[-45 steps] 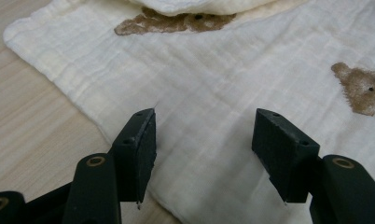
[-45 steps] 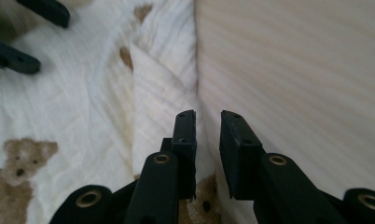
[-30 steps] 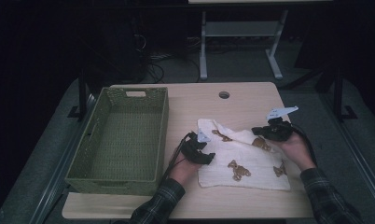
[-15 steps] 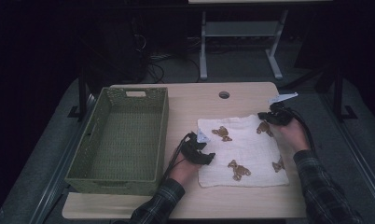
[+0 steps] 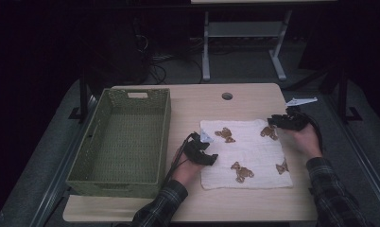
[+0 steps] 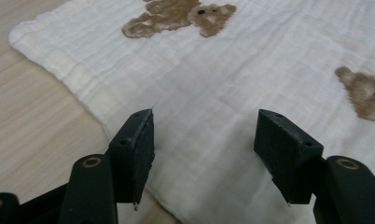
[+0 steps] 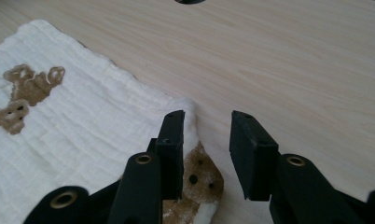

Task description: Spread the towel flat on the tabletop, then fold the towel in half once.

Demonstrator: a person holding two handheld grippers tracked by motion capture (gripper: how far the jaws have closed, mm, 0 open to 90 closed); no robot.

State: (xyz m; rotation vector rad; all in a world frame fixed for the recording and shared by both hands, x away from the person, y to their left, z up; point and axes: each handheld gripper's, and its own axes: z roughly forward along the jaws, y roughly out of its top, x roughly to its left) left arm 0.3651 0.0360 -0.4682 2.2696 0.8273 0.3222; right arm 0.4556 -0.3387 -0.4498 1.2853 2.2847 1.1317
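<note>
The right gripper has its 2 jaws parted by a modest gap and holds nothing. Between and just under them lies the far right corner of the white cloth, with a brown bear print directly below the gap and bare wood of the table beyond the tips and to their right. The cloth's hem runs away from the left jaw toward the upper left of that view.

The left gripper stands wide open, also empty. Its left jaw sits at the cloth's near left edge, its right jaw over the cloth itself, and flat fabric fills the gap between them. Ahead of the tips another bear print lies near the far hem.

In the high view the cloth lies spread flat, the left gripper at its left edge and the right gripper at its far right corner. The green basket, empty, stands well to the left of the left gripper.

By my reading, the step in hand is laying out and taking hold of the cloth, probably for a fold before it goes into the basket. The next move calls for the right jaws to drop onto the corner and close on 1 layer. The left jaws must narrow over the edge, since flat fabric gives little to bite.
</note>
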